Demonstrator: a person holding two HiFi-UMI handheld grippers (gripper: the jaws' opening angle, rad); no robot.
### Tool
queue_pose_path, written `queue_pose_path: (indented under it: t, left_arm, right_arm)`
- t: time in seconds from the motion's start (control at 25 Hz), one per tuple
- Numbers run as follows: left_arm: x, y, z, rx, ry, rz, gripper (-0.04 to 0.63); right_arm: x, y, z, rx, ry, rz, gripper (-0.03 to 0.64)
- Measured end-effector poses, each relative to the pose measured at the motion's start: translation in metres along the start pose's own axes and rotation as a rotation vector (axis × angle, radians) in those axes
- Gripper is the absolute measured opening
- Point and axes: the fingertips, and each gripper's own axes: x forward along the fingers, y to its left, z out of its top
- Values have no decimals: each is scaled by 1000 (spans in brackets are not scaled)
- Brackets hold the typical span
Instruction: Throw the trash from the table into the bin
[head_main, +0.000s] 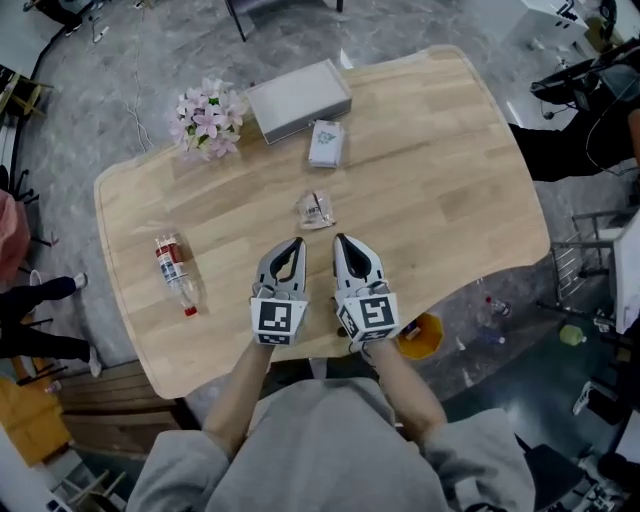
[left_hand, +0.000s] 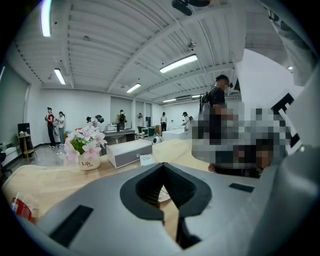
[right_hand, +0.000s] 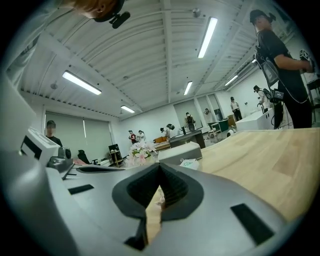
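Observation:
A crumpled clear wrapper lies mid-table, just beyond both grippers; it peeks through the jaw gap in the left gripper view. A white-green packet lies farther back beside a grey box. A plastic bottle with a red label and cap lies on its side at the left. My left gripper and right gripper hover side by side over the near table edge, both shut with nothing in them. In each gripper view the jaw tips meet.
A grey box and a pot of pink flowers stand at the back of the wooden table. An orange container sits on the floor under the near right edge. People stand around the room.

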Motion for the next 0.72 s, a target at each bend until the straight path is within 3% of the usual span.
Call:
queue_pose_path:
  t: [0.4, 0.72]
  left_arm:
    - [34, 20, -29, -24, 45, -35, 5]
    - [70, 32, -50, -34, 104, -5, 5]
  right_arm:
    - [31, -11, -25, 14, 27, -43, 3]
    - [49, -26, -38, 29, 35, -57, 3]
